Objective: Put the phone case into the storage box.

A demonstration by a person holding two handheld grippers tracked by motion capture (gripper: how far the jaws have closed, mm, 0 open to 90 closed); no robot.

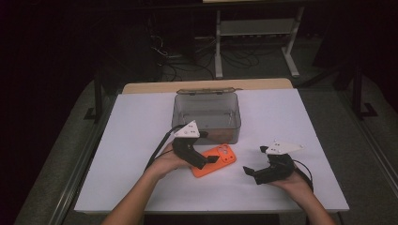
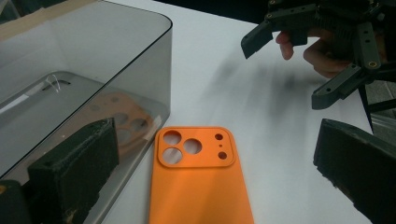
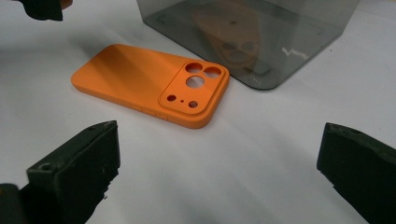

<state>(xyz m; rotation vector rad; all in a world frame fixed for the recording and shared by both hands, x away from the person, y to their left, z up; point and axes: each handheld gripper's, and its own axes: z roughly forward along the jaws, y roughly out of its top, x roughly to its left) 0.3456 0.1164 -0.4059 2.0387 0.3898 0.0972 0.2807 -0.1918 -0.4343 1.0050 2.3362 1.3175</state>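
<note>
Jaws of both grippers gape around orange phone case (image 2: 198, 186).

a lab: floor cables (image 1: 187, 65) behind white table (image 1: 281, 122).

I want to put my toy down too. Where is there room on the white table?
Bare patches: left of the grey box, right of it up to the table edge, and along the near edge. Crowded: the middle, where the orange phone case lies by the box between left gripper and right gripper.
</note>
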